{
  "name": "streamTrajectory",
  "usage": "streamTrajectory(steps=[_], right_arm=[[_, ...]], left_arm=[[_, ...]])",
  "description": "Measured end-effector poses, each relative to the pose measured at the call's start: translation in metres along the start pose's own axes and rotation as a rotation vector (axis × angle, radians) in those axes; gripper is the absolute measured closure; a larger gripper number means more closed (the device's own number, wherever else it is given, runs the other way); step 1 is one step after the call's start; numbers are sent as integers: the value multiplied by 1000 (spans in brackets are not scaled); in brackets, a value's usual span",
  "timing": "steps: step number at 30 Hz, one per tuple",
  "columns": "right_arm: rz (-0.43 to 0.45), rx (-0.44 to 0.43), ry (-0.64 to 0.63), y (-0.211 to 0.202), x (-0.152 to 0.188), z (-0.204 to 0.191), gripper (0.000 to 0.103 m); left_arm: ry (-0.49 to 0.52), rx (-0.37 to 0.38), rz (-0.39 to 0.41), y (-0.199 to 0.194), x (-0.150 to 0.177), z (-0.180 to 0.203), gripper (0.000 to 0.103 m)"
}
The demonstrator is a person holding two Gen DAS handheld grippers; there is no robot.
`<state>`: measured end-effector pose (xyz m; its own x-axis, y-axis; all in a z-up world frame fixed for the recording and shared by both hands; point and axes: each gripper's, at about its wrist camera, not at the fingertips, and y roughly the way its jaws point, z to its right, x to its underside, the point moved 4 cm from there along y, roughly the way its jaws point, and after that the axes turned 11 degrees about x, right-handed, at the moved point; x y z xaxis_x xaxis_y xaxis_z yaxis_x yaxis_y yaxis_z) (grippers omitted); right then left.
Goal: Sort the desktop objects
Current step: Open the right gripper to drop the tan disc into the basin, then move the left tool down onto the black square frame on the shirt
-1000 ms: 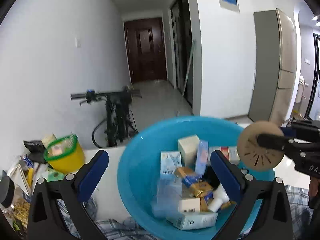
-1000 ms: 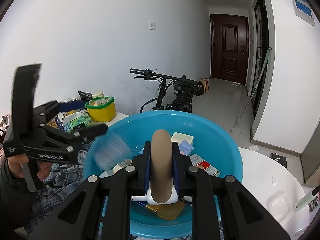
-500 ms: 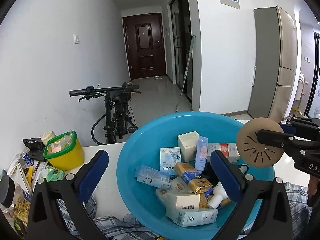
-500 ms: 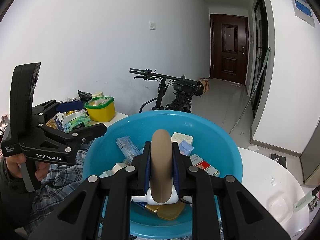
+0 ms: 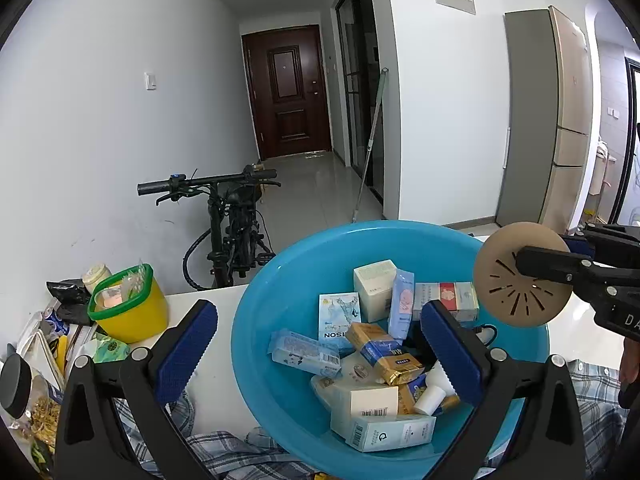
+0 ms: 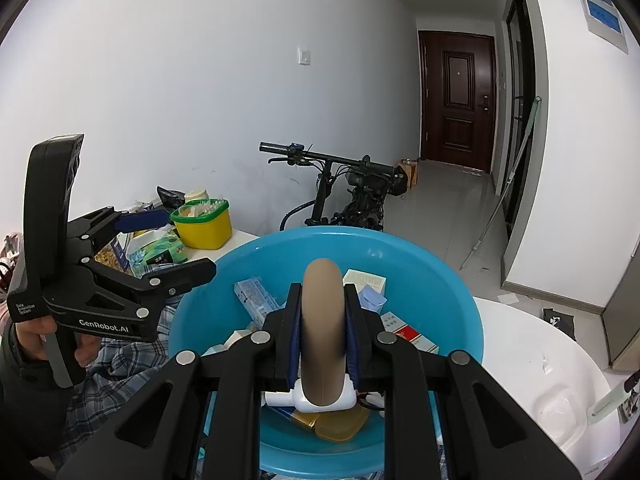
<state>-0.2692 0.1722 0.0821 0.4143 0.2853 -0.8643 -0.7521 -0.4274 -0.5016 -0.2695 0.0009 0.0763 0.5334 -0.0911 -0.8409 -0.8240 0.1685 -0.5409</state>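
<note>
A blue basin (image 5: 280,280) (image 6: 440,280) holds several small boxes and packets, among them a light blue packet (image 5: 304,352) (image 6: 256,300). My left gripper (image 5: 316,344) is open and empty, its pads on either side of the basin's near rim; it also shows in the right wrist view (image 6: 172,248). My right gripper (image 6: 323,312) is shut on a tan round disc (image 6: 322,332) with slits (image 5: 520,276), held on edge above the basin's right side. A white part (image 6: 308,400) sits under the disc.
A yellow tub with a green rim (image 5: 128,304) (image 6: 204,224) stands on the white table (image 5: 216,380) at the left, beside packets and a jar. A plaid cloth (image 5: 224,452) lies under the basin. A bicycle (image 5: 228,232) stands behind by the wall.
The light blue packet that was blurred in the air below my left gripper has come to rest in the basin. My left gripper has lifted slightly. My right gripper stays still with the disc.
</note>
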Motion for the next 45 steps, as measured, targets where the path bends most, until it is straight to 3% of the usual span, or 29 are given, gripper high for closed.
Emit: streamTrajectory(steps=[7,8,9,10,11,18,35,45], right_arm=[[8,9,-2,-1,-1,0,86],[19,17,-4,-2,-2,1,80],[31,32,-3,-3,-2,2,68],[33,57,3,-4,-1,4,19],[37,87,5,-5,-1,6,2],[77,90,5,-20,-8,7,1],[61,56,-83,-24,-8,-19,1],[57,64,-59,-31,-10,-3,1]], left_arm=[[6,3,-8,1,1,3,0],[4,2,-6,1,1,3,0],[3,4,-5,0,1,3,0],[3,8,-3,-1,1,3,0],[2,12,0,-2,1,3,0],[-9,22,13,-10,-2,-1,0],[-12,36,16,-14,-6,1,0],[10,60,42,-21,-8,6,0]])
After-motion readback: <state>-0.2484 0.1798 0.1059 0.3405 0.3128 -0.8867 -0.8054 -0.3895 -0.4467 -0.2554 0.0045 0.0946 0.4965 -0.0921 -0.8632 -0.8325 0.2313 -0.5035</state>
